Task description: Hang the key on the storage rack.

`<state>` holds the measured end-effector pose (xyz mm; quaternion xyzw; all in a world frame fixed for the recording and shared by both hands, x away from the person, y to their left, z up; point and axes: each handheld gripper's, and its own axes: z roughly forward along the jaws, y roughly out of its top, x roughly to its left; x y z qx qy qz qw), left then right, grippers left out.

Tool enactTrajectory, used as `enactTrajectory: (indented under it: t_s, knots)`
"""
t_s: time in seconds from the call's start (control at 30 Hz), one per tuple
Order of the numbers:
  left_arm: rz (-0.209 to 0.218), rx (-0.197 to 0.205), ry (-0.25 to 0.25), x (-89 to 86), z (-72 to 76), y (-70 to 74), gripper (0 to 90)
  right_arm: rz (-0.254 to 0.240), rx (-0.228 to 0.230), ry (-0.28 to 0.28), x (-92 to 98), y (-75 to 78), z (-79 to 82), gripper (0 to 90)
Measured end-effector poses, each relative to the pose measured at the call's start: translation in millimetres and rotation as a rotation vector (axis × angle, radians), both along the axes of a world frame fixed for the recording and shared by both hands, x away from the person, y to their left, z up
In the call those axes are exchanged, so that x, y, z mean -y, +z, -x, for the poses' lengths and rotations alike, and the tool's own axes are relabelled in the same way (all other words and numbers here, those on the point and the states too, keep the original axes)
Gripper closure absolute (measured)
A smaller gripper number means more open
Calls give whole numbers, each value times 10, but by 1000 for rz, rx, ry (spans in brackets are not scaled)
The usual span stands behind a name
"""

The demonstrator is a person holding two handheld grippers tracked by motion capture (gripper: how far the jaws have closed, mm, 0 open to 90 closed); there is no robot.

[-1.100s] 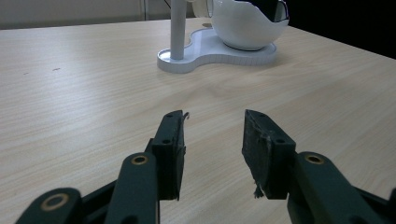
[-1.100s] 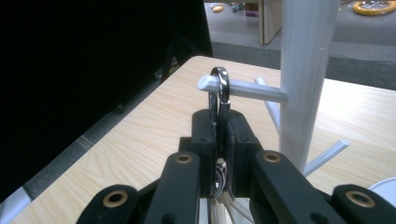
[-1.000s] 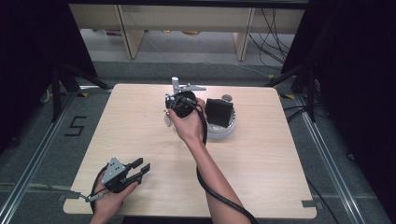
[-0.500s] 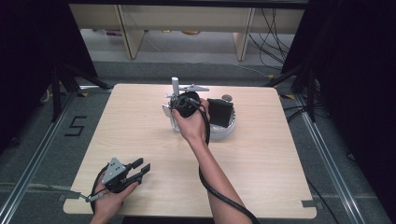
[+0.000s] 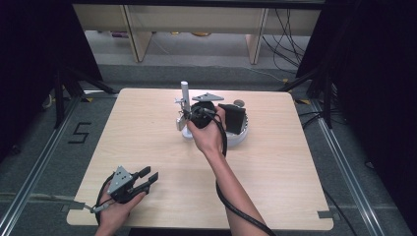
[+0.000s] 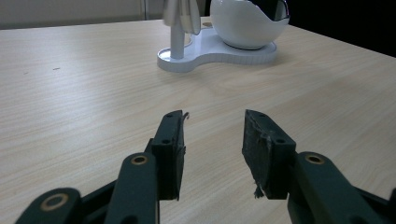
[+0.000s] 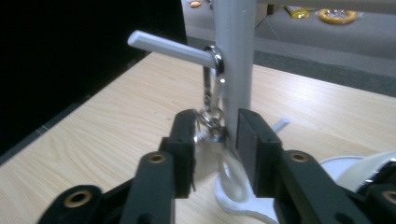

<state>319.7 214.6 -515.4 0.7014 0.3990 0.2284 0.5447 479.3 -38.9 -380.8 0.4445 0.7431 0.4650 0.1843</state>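
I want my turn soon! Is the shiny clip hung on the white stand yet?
Nearly, I think. Done: the metal clip hangs on the peg. In hand: the right gripper has its jaws either side of the clip's bottom ring; gripping or not, I cannot tell. Left: probably backing away. The left gripper lies open, idle.

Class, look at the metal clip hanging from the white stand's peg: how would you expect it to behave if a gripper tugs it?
The metal clip hangs by a ring over the peg, so it would probably swing rather than stay rigid. Its links look jointed, so likely floppy. Polished metal may slip between the right gripper pads.
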Motion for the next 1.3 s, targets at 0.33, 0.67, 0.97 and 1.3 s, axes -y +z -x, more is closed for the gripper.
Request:
enactTrajectory:
  t_s: [0.33, 0.67, 0.97, 1.3]
  knots:
    - [15, 24, 16, -12, -17, -13, 533, 153, 33, 82, 415, -167, 302, 516]
    - [20, 30, 36, -12, -23, -25, 451, 249, -8, 121, 1062, -628, 836, 475]
    - [14, 54, 65, -15, -30, -47, 420, 128, 8, 46, 1435, -1035, 1372, 481]
    - [2, 60, 50, 11, -40, -63, 420, 41, 59, 7, 1595, -1101, 1490, 469]
